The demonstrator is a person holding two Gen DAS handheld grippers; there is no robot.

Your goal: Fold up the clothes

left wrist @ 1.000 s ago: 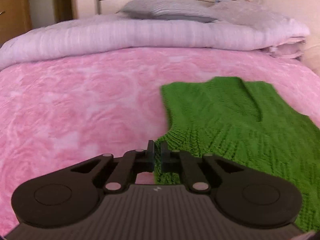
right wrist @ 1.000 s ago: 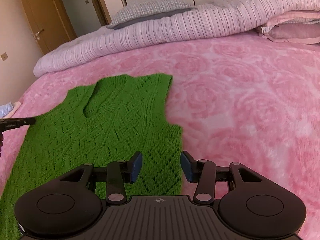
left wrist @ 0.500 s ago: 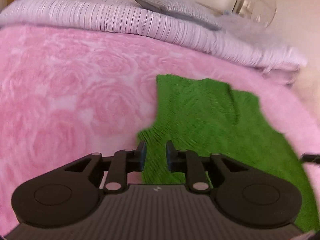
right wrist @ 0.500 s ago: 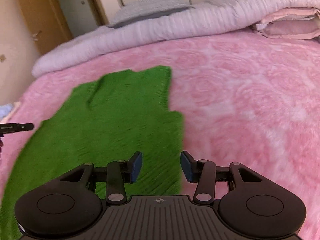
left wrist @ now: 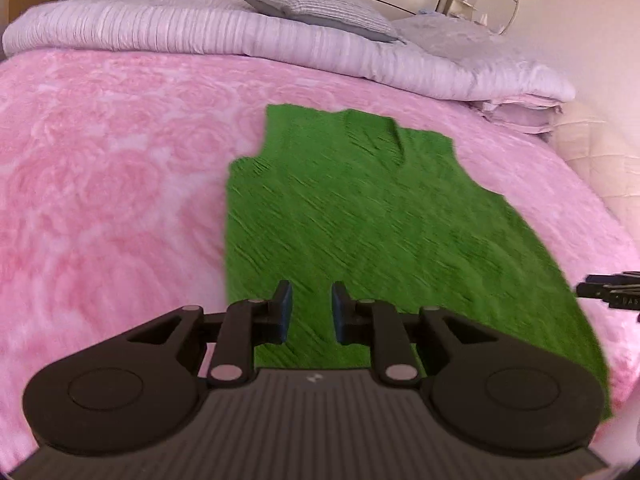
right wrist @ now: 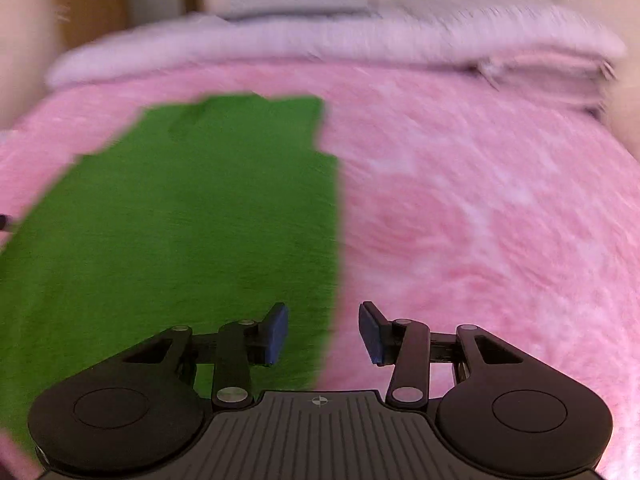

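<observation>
A green knitted sleeveless vest point(left wrist: 360, 216) lies flat on the pink bed cover, neckline toward the pillows. My left gripper point(left wrist: 308, 312) hovers open over the vest's lower part near its left side, nothing between the blue pads. In the right wrist view the same vest point(right wrist: 192, 220) fills the left half, blurred by motion. My right gripper point(right wrist: 323, 332) is open, straddling the vest's right edge near the hem, holding nothing. The tip of the right gripper point(left wrist: 608, 294) shows at the right edge of the left wrist view.
A pink rose-patterned blanket point(left wrist: 100, 200) covers the bed. A folded lilac duvet point(left wrist: 240, 40) and grey pillows point(left wrist: 316, 8) lie along the head end. A wooden door point(right wrist: 92, 4) stands at far left. The bed's right edge point(left wrist: 600, 168) drops off past the vest.
My left gripper went from shut at the vest's armhole edge to open, and pulled back toward the hem. My right gripper stayed open and also drew back toward the hem.
</observation>
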